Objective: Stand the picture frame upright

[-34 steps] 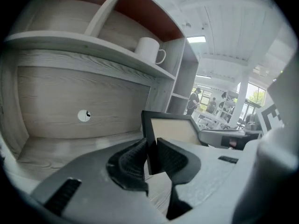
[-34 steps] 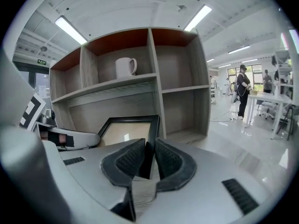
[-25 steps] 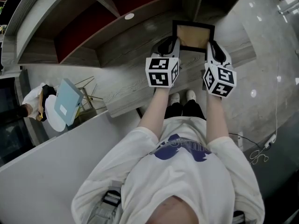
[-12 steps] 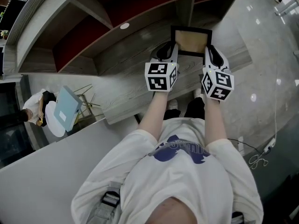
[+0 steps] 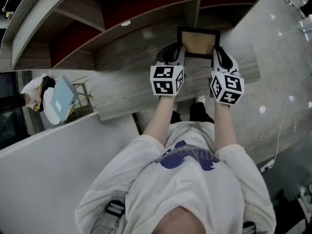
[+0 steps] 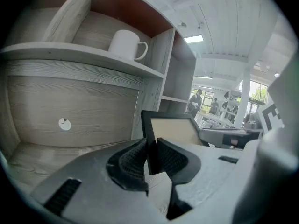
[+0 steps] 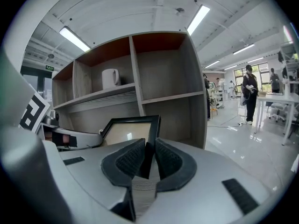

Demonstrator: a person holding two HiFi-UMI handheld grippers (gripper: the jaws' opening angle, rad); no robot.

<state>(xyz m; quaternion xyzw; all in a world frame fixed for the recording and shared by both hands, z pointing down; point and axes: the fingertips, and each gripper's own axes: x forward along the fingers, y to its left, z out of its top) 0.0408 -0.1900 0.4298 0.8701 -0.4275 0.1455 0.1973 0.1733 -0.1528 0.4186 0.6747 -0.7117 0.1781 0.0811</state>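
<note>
Left tongs (image 6: 150, 155) pinch the frame's (image 5: 199, 42) left edge, right tongs (image 7: 148, 160) pinch its right edge, and the frame sits upper centre of the head view, over the wooden shelf (image 5: 131, 52).

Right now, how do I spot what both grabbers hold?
Find the big wooden shelf unit, then its wide ledge. Over it, the left gripper and right gripper pinch a picture frame. It is flat and black-edged, unlike the white mug above.
</note>
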